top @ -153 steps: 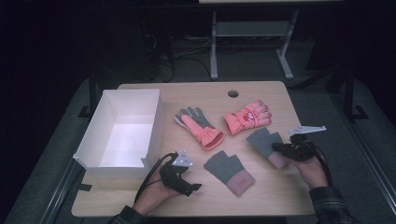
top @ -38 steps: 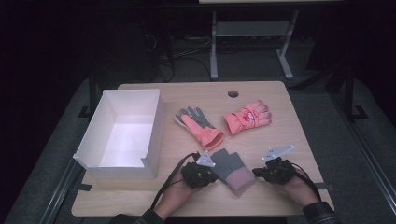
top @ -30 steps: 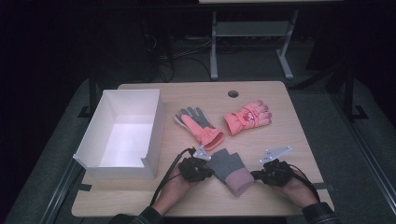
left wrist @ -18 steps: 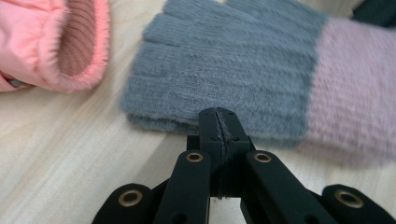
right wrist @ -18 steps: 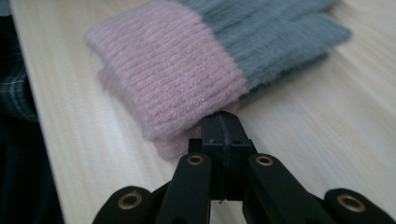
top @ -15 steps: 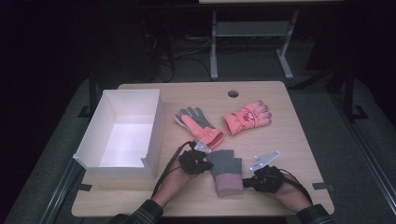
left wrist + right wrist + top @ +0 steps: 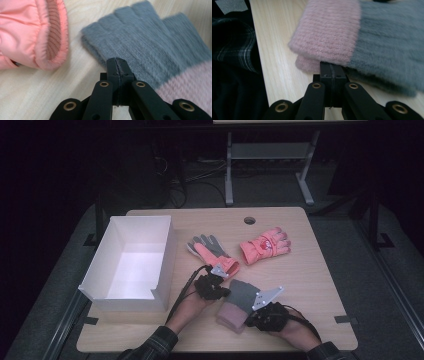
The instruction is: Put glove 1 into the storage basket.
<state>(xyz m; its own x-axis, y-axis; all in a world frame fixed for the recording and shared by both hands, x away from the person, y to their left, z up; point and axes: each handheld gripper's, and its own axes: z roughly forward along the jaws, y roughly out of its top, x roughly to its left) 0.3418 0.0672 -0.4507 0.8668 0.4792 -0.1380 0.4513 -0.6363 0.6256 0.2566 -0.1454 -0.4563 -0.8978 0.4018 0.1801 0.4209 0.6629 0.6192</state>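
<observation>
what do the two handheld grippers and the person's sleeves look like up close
Both are black. The left gripper and right gripper each have two flat linkage arms with brass-ringed pivot holes, ending in blocky black jaws. In the high view each carries a grey three-cornered plate on top and trails a thin black cable. The sleeve is dark plaid with pale lines.
</observation>
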